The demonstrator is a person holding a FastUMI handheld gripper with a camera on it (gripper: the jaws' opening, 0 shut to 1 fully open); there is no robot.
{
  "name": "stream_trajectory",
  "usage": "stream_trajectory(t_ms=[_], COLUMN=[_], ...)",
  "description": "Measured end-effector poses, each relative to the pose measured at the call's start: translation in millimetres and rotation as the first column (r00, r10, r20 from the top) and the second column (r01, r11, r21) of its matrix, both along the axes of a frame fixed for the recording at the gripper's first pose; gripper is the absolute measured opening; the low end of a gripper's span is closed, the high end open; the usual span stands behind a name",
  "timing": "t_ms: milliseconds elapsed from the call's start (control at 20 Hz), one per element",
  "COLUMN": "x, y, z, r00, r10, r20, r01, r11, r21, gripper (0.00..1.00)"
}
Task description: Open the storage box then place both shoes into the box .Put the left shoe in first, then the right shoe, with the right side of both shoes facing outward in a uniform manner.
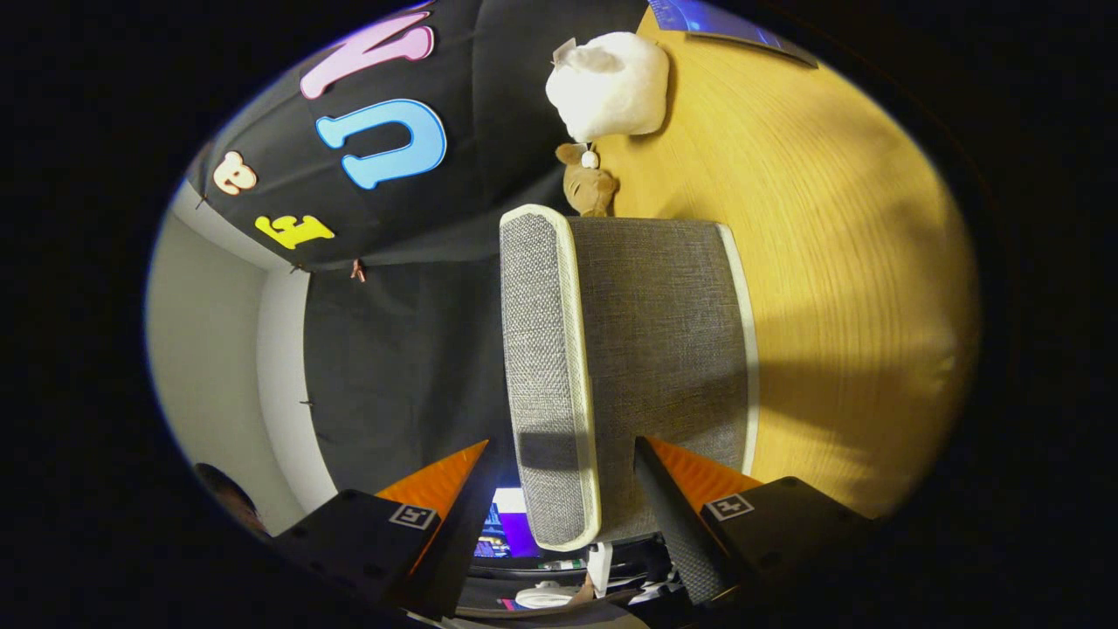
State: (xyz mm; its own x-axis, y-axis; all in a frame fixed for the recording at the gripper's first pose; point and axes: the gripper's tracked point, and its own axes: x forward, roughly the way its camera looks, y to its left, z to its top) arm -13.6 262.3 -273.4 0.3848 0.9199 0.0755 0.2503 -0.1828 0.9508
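A: What sits furthest left?
B: The black cloth wall.

A: And the tongs?
B: The gripper stands wide, one finger either side of the grey fabric box. The lid, white-trimmed, lies between them; I cannot tell if either finger touches it.

A: Beyond the box?
B: A brown plush toy, a white plush, then wooden table.

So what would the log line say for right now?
gripper: open, fingers either side of lid edge | box: grey fabric, lid on wooden table | plush toys: beyond box
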Motion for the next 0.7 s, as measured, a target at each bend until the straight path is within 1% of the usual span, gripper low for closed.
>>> stream_trajectory(t_ms=[100,200,250,300,350,400,450,500,550,700], x=[3,3,3,3,1,0,0,3,4,5], y=[6,7,6,5,6,6,0,-5,-8,-11], z=[6,9,10,12,10,2,8,16,17,28], r00=[1.0,1.0,1.0,1.0,1.0,1.0,1.0,0.999,0.996,0.992], r10=[0.001,0.006,0.003,0.002,0.008,0.016,0.005,-0.019,-0.03,-0.038], r20=[0.001,0.012,0.012,0.017,0.025,0.025,0.029,0.048,0.079,0.123], r01=[-0.001,-0.006,-0.004,-0.004,-0.01,-0.017,-0.008,0.015,0.026,0.037], r11=[0.999,0.998,0.997,0.997,0.997,0.999,0.997,0.996,0.998,0.999], r21=[0.046,0.065,0.074,0.082,0.075,0.049,0.079,0.083,0.057,0.012], gripper=[0.95,0.95,0.9,0.81,0.69,0.66,0.31,0.19,0.07,0.05])
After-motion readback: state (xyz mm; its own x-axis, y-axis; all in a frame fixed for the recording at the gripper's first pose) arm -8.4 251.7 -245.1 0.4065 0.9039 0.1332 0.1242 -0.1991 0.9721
